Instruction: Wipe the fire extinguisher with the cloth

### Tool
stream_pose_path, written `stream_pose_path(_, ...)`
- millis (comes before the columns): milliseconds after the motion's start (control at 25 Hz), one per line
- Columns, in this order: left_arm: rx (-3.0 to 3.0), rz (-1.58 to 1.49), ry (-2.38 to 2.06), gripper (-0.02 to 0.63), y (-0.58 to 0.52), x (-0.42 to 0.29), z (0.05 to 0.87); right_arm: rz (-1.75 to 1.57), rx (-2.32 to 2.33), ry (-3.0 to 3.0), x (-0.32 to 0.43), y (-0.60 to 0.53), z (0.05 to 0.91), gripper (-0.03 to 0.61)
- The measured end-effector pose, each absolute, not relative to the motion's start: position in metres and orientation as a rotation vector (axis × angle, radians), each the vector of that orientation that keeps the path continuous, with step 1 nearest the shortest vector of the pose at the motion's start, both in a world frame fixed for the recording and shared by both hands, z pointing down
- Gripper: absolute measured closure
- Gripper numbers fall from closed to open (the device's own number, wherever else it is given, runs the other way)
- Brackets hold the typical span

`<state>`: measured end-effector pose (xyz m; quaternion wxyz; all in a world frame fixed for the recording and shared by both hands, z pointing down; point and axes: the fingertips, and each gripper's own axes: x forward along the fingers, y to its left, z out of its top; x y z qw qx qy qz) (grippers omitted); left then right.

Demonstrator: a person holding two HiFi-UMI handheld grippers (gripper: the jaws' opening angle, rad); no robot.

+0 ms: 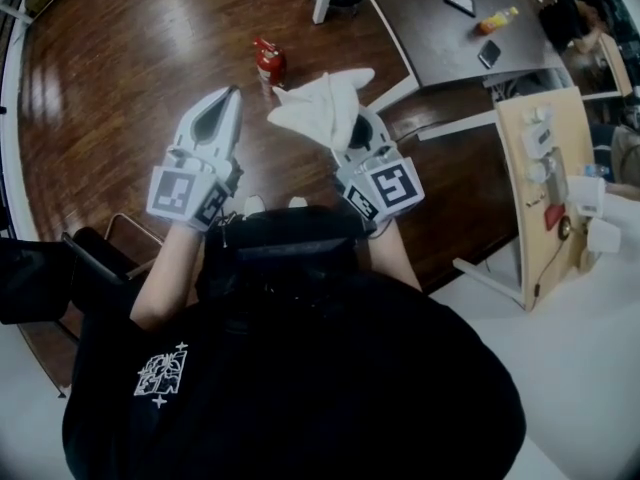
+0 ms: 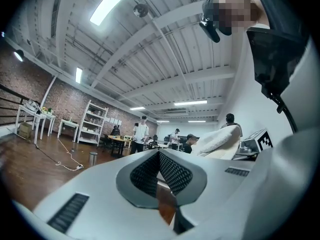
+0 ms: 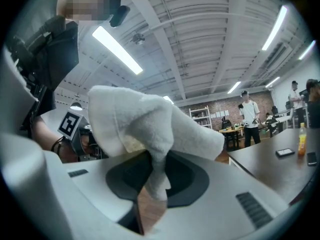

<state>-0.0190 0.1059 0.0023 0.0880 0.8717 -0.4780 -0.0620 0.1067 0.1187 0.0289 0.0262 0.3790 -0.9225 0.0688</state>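
Observation:
A small red fire extinguisher point(image 1: 268, 61) stands on the wooden floor ahead of both grippers. My right gripper point(image 1: 345, 118) is shut on a white cloth point(image 1: 318, 103), which bunches up above its jaws; the same cloth point(image 3: 150, 126) fills the right gripper view. My left gripper point(image 1: 228, 98) is raised to the left of the cloth, its jaws closed together with nothing between them. The extinguisher lies a little beyond and between the two gripper tips. In the left gripper view the cloth point(image 2: 218, 140) shows at the right.
A dark table point(image 1: 440, 38) with phones and an orange bottle point(image 1: 497, 19) stands at the upper right. A wooden panel point(image 1: 545, 183) with fittings leans at the right. A black chair point(image 1: 80, 268) sits at the lower left. People stand far off by tables.

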Motion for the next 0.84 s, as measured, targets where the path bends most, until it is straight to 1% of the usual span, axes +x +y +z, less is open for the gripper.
stream_pose_path(400,2.572,-0.142,-1.452,0.611,0.107,-0.016,-0.001,0.193,1.182,-2.871,0.11,0.122,0.03,0.48)
stream_pose_path(840,2.584,-0.168,-1.456,0.611,0.109,-0.013,-0.009,0.188,1.178,-2.886,0.11,0.121,0.025,0.48)
